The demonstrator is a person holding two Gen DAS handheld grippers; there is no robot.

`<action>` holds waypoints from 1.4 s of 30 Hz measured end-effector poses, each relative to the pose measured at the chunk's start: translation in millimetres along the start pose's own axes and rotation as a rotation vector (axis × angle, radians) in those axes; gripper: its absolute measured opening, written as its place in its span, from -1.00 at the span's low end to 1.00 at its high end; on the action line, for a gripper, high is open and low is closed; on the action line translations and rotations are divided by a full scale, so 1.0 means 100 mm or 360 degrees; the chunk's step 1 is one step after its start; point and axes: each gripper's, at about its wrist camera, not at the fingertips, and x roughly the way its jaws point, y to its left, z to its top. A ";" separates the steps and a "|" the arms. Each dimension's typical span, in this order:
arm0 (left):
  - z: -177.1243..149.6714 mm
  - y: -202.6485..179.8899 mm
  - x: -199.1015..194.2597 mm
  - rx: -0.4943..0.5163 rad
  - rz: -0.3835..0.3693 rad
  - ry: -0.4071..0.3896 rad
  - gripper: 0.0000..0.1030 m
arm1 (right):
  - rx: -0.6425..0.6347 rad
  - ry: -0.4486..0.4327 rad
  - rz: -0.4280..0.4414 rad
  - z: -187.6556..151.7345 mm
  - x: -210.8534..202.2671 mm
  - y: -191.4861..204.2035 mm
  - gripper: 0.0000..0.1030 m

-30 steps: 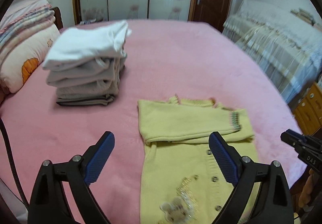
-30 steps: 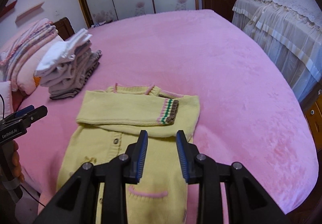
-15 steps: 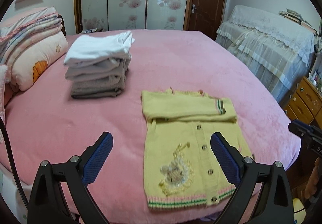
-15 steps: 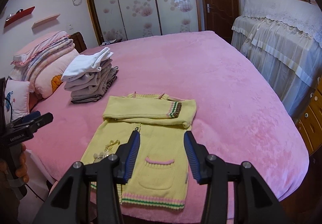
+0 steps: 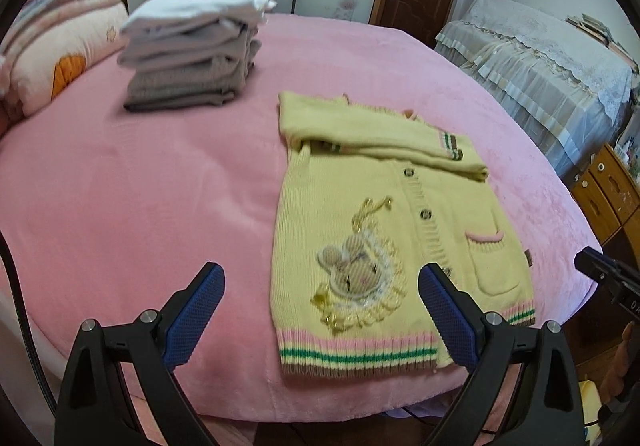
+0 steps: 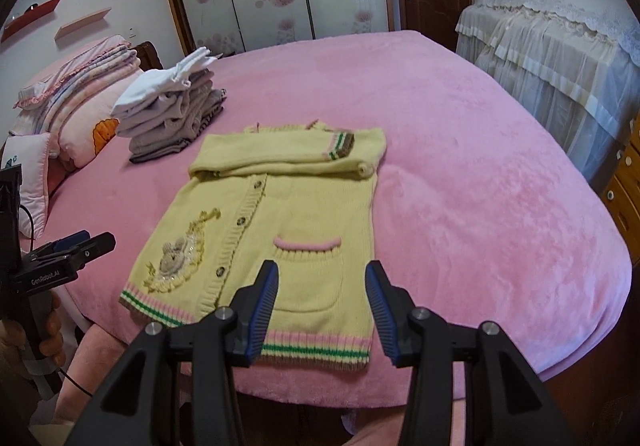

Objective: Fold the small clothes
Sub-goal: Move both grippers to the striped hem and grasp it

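Note:
A small yellow knit cardigan (image 5: 360, 205) (image 6: 288, 205) lies flat on the pink bed, front up, with both sleeves folded across its chest and its striped hem at the near edge. My left gripper (image 5: 320, 272) hangs wide open above the hem's left part, near the bunny patch, with nothing between its fingers. Over the pocket side hovers my right gripper (image 6: 322, 266), open about half way and likewise holding nothing. Each gripper also shows at the edge of the other's view, the left gripper (image 6: 72, 246) in a hand and the right gripper (image 5: 608, 270).
A stack of folded clothes (image 5: 192, 57) (image 6: 172, 105) stands behind the cardigan to the left. Pillows and folded quilts (image 6: 80, 85) lie at the bed's head. The pink bed (image 6: 460, 165) stretches bare to the right. A lace-covered piece of furniture (image 6: 560, 45) and wooden drawers (image 5: 612, 189) stand beyond.
Both grippers have drawn back from the folded sleeves toward the bed's near edge and sunk lower, so the hem is now in view. The right gripper's jaws have widened.

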 end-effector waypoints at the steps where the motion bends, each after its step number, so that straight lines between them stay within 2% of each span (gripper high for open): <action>1: -0.05 0.04 0.04 -0.0017 0.0003 0.0014 0.88 | -0.0009 0.0004 -0.0002 -0.04 0.02 0.00 -0.12; 5: -0.18 0.15 0.21 -0.0063 0.0007 0.0090 0.86 | -0.0043 0.0042 -0.0021 -0.20 0.16 -0.03 -0.12; 9: -0.31 0.23 0.37 -0.0095 0.0009 0.0174 0.69 | -0.0032 0.0118 -0.0033 -0.35 0.32 -0.12 -0.12; 13: -0.44 0.25 0.50 -0.0083 0.0009 0.0238 0.64 | -0.0020 0.0182 -0.0041 -0.46 0.44 -0.20 -0.12; 21: -0.52 0.24 0.58 -0.0056 0.0001 0.0276 0.63 | 0.0036 0.0305 0.0002 -0.57 0.65 -0.34 -0.12; 29: -0.56 0.31 0.58 -0.0047 -0.0064 0.0279 0.59 | 0.0049 0.0348 0.0047 -0.62 0.74 -0.40 -0.12; 31: -0.57 0.33 0.58 -0.0059 -0.0088 0.0284 0.51 | 0.0050 0.0358 0.0060 -0.63 0.76 -0.42 -0.12; 33: -0.56 0.36 0.57 -0.0082 -0.0139 0.0294 0.30 | 0.0063 0.0367 0.0083 -0.64 0.77 -0.43 -0.15; 36: -0.56 0.37 0.56 -0.0107 -0.0222 0.0310 0.12 | 0.0101 0.0379 0.0128 -0.65 0.78 -0.46 -0.22; 39: -0.57 0.37 0.57 -0.0119 -0.0262 0.0323 0.13 | 0.0124 0.0388 0.0158 -0.65 0.79 -0.48 -0.29; 42: -0.58 0.39 0.63 -0.0138 -0.0278 0.0349 0.22 | 0.0138 0.0401 0.0158 -0.65 0.82 -0.48 -0.28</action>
